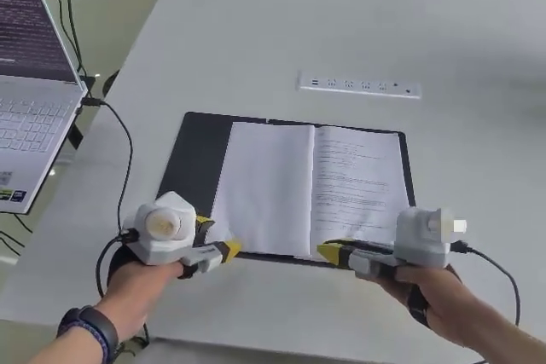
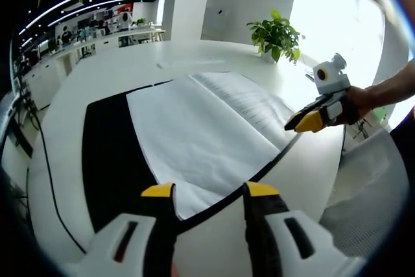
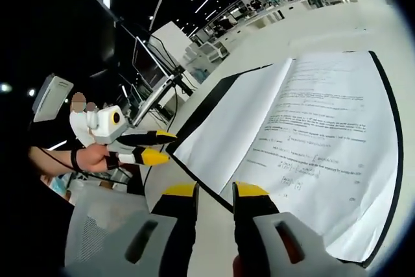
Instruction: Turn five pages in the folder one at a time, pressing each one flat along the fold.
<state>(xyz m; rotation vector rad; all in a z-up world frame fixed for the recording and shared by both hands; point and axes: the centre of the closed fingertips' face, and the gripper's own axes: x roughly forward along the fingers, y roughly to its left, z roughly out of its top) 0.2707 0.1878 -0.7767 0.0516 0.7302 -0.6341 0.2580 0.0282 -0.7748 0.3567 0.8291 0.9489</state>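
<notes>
Left gripper [image 1: 223, 251] and right gripper [image 1: 331, 252], two in all, hover at the near edge of one open folder [image 1: 198, 159], jaws parted and empty. Bare table [image 1: 256, 23] lies all around, with one power strip [image 1: 359, 86] beyond.

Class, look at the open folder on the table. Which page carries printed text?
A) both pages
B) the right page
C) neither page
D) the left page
B: the folder's right page bears lines of print, while the left page is blank white.
</notes>
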